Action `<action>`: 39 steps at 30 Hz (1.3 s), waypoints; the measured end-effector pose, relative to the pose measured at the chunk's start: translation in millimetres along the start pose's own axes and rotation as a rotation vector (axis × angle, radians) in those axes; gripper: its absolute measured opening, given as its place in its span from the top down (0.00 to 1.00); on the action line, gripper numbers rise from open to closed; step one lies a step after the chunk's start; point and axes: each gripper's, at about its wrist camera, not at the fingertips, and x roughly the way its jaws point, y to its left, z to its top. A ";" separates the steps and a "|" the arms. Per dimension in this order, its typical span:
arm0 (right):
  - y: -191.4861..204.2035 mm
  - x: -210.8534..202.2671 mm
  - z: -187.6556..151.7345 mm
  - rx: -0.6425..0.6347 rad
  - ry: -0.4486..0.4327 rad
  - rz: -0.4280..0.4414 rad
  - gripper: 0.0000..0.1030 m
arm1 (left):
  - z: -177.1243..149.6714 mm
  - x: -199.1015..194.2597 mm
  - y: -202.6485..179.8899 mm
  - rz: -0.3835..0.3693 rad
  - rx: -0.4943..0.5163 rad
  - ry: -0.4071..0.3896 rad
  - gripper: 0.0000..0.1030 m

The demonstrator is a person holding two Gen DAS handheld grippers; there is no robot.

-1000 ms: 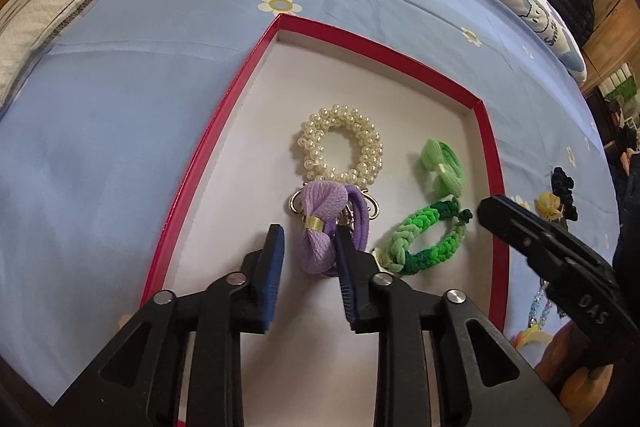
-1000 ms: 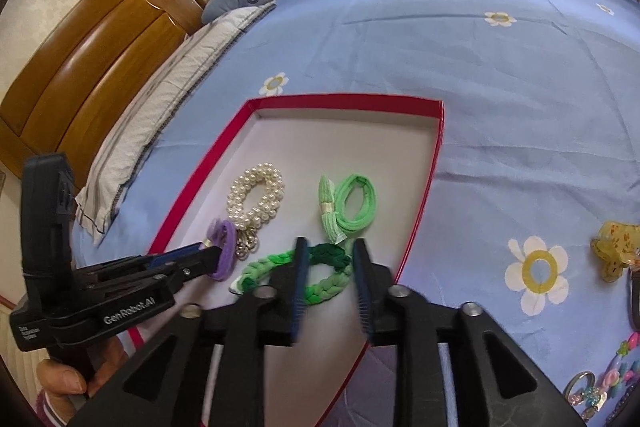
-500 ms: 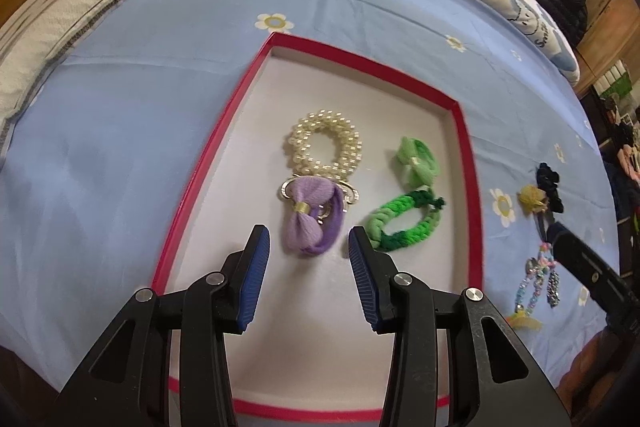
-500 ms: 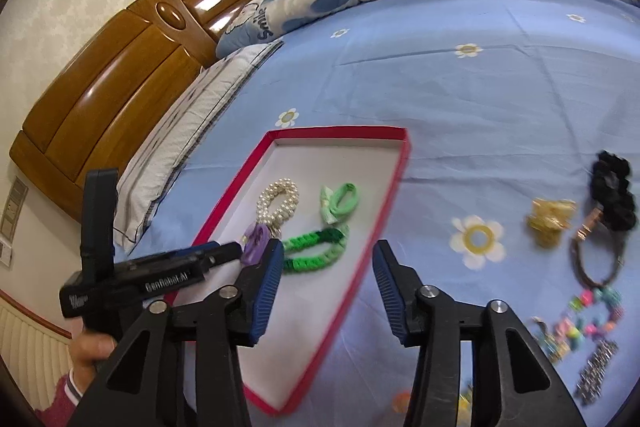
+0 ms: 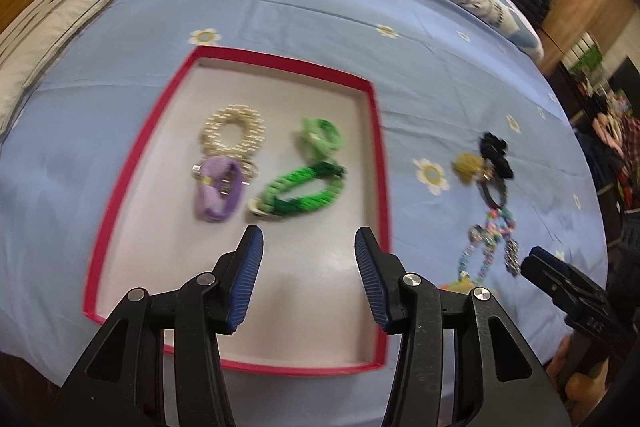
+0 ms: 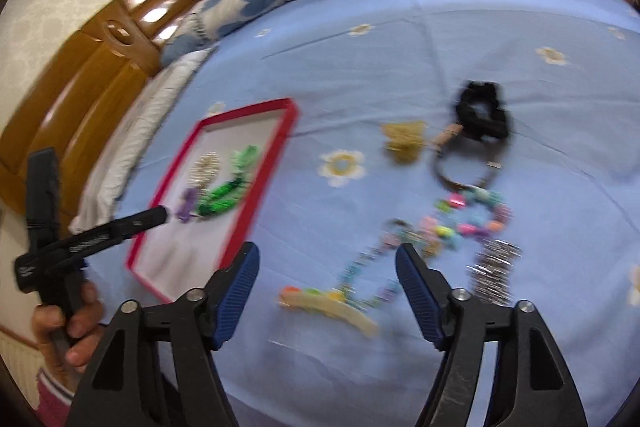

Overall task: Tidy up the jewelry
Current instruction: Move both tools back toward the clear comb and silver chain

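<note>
- Wooden headboard [image 6: 72, 83] stands at the far left of the right wrist view, beside a grey-white pillow [image 5: 52, 11]
- Writing on the left claw's [image 5: 308, 267] black handle is too blurred to read; that claw is spread wide, holding nothing, above the near end of the red-rimmed tray [image 5: 132, 155]
- Inside the tray, left to right: a pearl bracelet [image 5: 234, 129] touching a purple hair tie [image 5: 218, 193] just below it, then a pale green tie [image 5: 320, 139] above a braided green band [image 5: 304, 191]; bare tray floor lies nearer than these
- Blue flowered bedsheet [image 6: 380, 67] right of the tray carries a gold clip [image 6: 402, 143], a black scrunchie [image 6: 482, 111], a brown band [image 6: 464, 167], a colourful bead string [image 6: 452, 227] and a silvery piece [image 6: 494, 271], all close together
- Right claw [image 6: 326, 287] hangs released above the bead string and a yellowish clip [image 6: 332, 305], empty, with open sheet beyond the pile
</note>
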 end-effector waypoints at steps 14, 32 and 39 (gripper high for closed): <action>-59.9 -32.2 -32.0 0.048 -0.046 -0.101 0.21 | -31.6 9.5 -85.9 -0.111 0.251 0.070 0.53; -74.1 -17.6 -38.2 0.047 -0.017 -0.087 0.22 | -50.6 62.2 -133.9 -0.151 0.531 0.224 0.53; -79.5 -0.1 -36.8 0.036 0.013 -0.091 0.23 | -59.4 75.3 -148.9 -0.170 0.644 0.274 0.45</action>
